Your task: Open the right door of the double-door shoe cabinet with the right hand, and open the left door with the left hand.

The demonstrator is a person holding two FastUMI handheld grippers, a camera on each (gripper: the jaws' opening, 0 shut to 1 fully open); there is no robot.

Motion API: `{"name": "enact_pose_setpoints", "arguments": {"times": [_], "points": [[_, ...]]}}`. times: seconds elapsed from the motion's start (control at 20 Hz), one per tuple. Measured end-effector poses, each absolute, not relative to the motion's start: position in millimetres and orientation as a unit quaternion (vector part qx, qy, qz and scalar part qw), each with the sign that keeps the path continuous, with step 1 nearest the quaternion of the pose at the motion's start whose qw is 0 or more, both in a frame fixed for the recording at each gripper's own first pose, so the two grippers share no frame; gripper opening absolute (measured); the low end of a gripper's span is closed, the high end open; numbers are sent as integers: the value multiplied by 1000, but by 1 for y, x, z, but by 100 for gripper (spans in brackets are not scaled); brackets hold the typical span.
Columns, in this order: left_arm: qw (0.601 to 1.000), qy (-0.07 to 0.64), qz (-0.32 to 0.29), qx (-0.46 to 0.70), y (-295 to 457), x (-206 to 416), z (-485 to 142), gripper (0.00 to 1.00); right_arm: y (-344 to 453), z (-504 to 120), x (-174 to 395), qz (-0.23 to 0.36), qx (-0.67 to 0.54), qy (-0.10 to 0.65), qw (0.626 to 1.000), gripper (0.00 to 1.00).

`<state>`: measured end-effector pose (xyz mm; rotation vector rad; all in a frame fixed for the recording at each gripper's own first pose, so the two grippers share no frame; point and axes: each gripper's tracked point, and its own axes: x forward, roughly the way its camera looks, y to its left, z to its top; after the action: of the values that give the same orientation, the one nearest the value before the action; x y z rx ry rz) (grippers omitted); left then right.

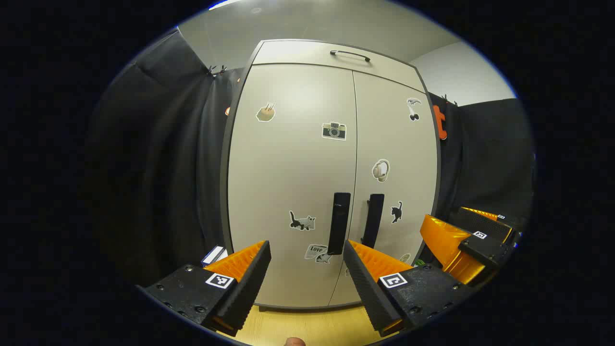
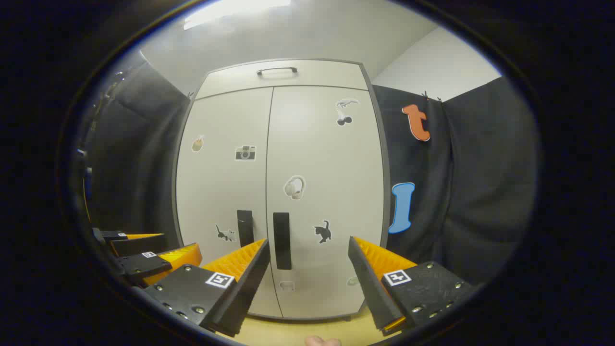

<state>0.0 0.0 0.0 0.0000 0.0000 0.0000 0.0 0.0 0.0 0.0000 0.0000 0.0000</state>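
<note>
Right hand-held gripper (image 2: 307,266), fingers spread and holding nothing, faces the closed shoe cabinet (image 2: 230,110), short of it; the right door's handle (image 2: 282,240), a dark vertical bar just beside the centre seam, lies between its fingers in the right gripper view. Left hand-held gripper (image 1: 307,266), likewise spread and empty, lines up near the left door's handle (image 1: 338,223). Both doors appear shut. Judged step: advance the right gripper squarely, straddle the handle's mid-length, close, then pull along the door's hinge arc, not straight back. Hinges, cabinet interior and the handles' stand-off from the doors cannot be made out; the cabinet foot is cut off behind the fingers.
</note>
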Motion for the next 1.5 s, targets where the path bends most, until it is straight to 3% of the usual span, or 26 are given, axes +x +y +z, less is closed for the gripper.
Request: {"name": "enact_pose_setpoints", "arguments": {"times": [1.15,1.5], "points": [[1000,-8,26,6,47,25,0,95,52,-29,80,43,3,26,999,97],[999,-5,44,9,74,20,-4,95,51,-43,114,16,-6,33,999,95]]}}
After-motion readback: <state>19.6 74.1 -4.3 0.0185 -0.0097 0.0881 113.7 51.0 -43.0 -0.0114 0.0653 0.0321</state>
